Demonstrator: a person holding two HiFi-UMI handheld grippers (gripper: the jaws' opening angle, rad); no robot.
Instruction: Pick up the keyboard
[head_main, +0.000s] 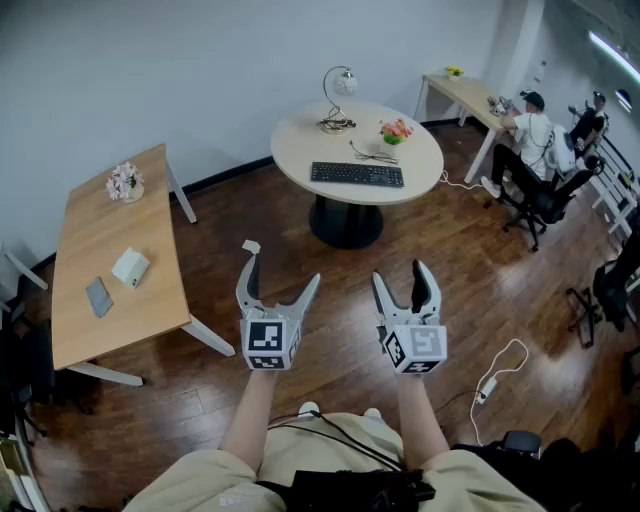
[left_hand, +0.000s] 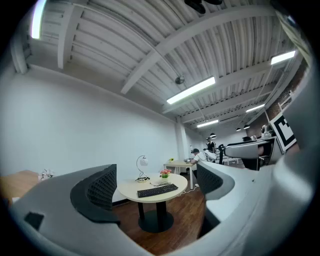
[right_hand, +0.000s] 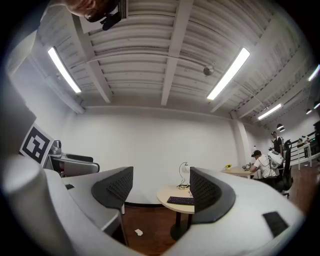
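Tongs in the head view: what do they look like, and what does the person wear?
Left tongs and right tongs: light grey curved jaws with black ribbed pads, each with a white cube of black square markers. No sleeves show; beige clothing; black cable at the waist.

Both forearms reached forward side by side, roughly level. The left gripper had its jaws spread wide with nothing between them. The right gripper also stood parted and empty, though narrower.

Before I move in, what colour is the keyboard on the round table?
Black: the keyboard shows best in the head view.
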